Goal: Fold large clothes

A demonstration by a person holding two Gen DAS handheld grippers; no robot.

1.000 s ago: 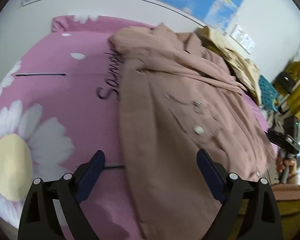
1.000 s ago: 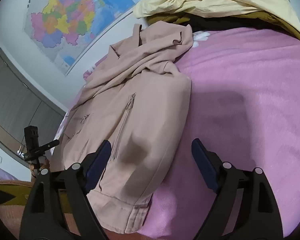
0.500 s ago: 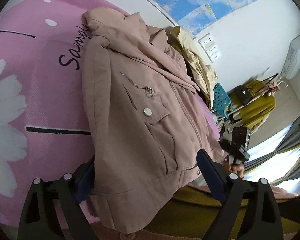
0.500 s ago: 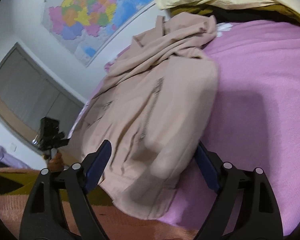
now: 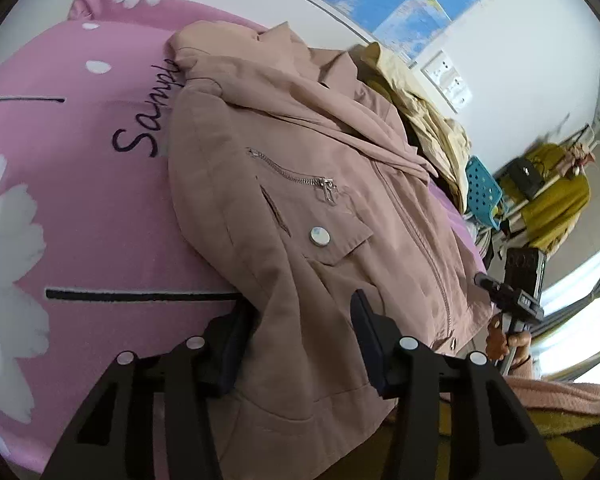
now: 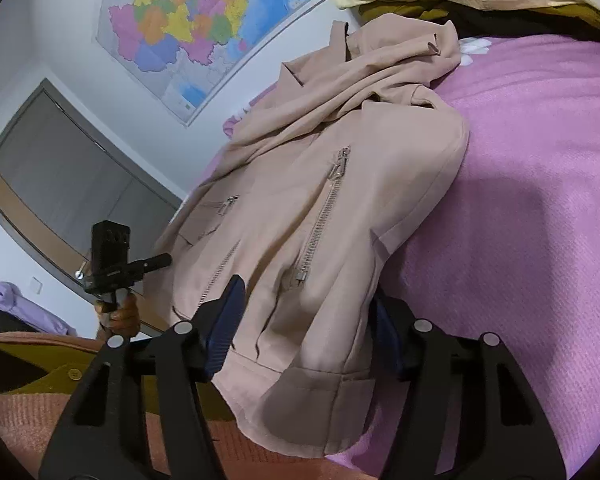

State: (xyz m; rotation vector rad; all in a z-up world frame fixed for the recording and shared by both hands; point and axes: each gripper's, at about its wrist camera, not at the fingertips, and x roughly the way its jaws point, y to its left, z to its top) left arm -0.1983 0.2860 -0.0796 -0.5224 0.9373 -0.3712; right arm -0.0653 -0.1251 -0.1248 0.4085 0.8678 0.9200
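Two grips closing: we set left gripper (image 5: 300, 336) & right gripper (image 6: 304, 320) on jacket (image 5: 300, 184) hem corners, fabric btwn jaws, not yet pinched. Jacket lies flat on pink bedspread (image 5: 80, 208); we bite deep w/ both layers, lift evenly.

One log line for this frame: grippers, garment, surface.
left gripper: closing, hem between jaws | right gripper: closing, hem corner between jaws | pink jacket: flat, zipped | pink bedspread: underneath

Jacket (image 5: 284, 208) matt pink cloth, shiny metal zips; bedcover (image 5: 80, 208) soft woven cloth; wall map (image 6: 204, 20) glossy paper.
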